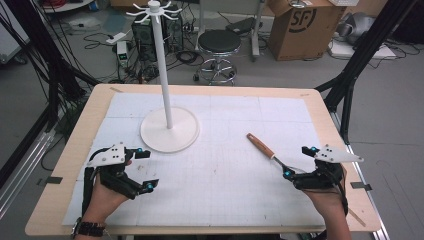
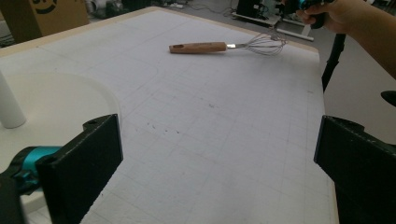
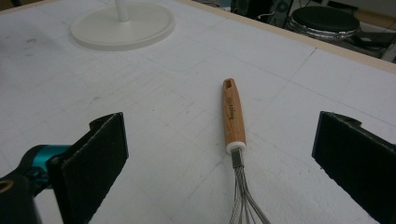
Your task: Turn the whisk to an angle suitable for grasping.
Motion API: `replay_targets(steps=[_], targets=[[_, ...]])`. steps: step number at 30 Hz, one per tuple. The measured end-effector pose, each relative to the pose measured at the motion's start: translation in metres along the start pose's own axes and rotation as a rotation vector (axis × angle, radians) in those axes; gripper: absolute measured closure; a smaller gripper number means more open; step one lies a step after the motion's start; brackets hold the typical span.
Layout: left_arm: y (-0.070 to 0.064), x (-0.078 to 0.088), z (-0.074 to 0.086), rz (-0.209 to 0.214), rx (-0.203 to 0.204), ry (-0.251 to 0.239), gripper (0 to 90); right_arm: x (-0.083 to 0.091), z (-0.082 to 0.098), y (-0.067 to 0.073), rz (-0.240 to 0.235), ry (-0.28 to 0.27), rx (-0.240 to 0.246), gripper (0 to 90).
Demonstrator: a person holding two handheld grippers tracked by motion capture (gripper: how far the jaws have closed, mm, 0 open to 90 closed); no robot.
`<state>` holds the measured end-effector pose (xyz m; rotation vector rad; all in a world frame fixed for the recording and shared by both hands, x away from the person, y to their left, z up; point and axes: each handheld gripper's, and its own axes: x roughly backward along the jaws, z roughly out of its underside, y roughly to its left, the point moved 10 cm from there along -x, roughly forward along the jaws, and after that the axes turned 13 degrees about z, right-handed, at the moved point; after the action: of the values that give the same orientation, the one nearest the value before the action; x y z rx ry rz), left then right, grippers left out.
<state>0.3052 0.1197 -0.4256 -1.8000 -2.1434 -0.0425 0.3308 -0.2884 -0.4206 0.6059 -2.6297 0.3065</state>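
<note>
One wooden-handled whisk (image 1: 267, 150) lies right of centre, and one white hook stand (image 1: 168, 120) rises at upper centre. Two grippers sit low in the frame: left gripper (image 1: 145, 170) and right gripper (image 1: 300, 162), both wide apart and empty.

black left gripper (image 1: 142, 170) and right gripper (image 1: 300, 161): grey three-cornered plates, teal knobs, flat black jaws; dark wristband.
</note>
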Motion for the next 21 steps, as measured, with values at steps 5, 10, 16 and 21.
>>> replay_targets(steps=[5, 10, 16, 21], targets=[[-0.0005, 0.0001, 0.0002, -0.003, 0.0, 0.002, 1.7, 0.001, -0.0004, -0.0018, 0.009, 0.002, -0.005, 2.2], [-0.0018, -0.0003, 0.0, 0.004, -0.003, 0.003, 1.8, 0.0007, 0.0007, -0.0026, 0.016, 0.01, -0.003, 2.3], [-0.0001, -0.0006, 0.0013, -0.005, 0.0, 0.012, 1.7, -0.0001, 0.0008, -0.001, 0.02, 0.018, 0.01, 2.3], [-0.0003, 0.0012, 0.0004, -0.004, -0.001, 0.006, 1.7, -0.0034, 0.0014, 0.0011, 0.018, 0.028, 0.02, 2.3]])
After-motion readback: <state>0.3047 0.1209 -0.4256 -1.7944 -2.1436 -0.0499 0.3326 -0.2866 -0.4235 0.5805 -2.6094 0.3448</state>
